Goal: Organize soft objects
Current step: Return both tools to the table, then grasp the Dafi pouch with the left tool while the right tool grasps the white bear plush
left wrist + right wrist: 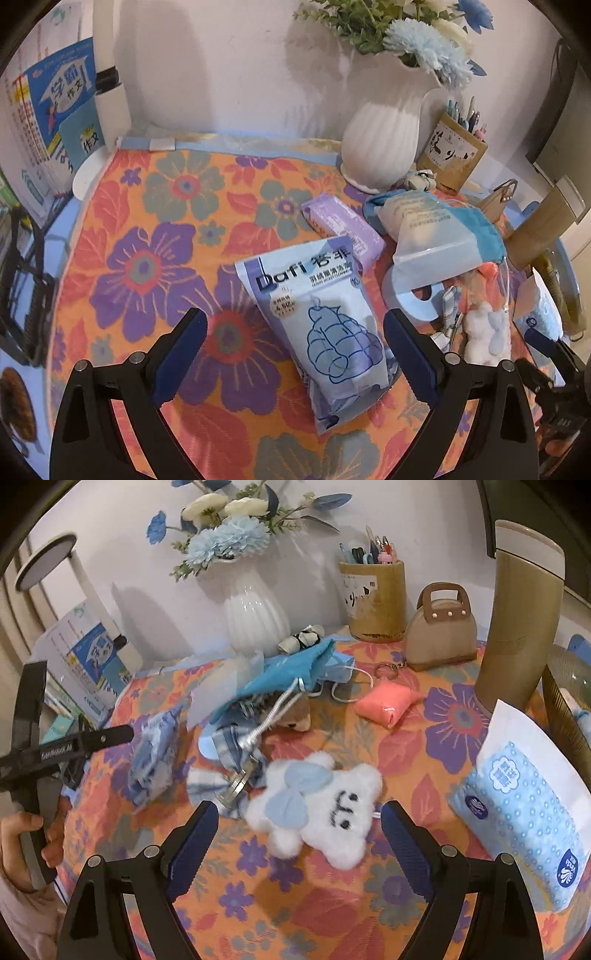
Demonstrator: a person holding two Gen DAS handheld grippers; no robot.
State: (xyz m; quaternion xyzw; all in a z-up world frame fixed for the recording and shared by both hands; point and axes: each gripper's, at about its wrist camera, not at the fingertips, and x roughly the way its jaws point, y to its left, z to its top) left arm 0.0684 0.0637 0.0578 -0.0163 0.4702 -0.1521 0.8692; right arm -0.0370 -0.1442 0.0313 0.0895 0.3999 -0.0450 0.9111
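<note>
A blue-and-white Dafi pouch (pixel 321 325) lies on the flowered tablecloth (pixel 155 236). My left gripper (pixel 293 317) hangs open over it, one finger on each side and neither pad touching. In the right wrist view a white plush cloud with a blue bow (pixel 317 808) lies between the fingers of my open right gripper (pixel 300 806), also untouched. Behind the plush are a checked cloth (pixel 229 746), a blue drawstring bag (pixel 291 672) and a small pink pillow keychain (pixel 388 703). A blue tissue pack (pixel 524 819) leans at the right. The pouch (pixel 155 753) also shows here at the left.
A white vase of flowers (pixel 255 616), a pen holder (pixel 373 598), a purse-shaped box (pixel 439 635) and a tall beige cylinder (pixel 521 627) line the back. A purple pack (pixel 343 225) and a tape roll (pixel 413 295) lie near the pouch. Books (pixel 55 110) stand at the left.
</note>
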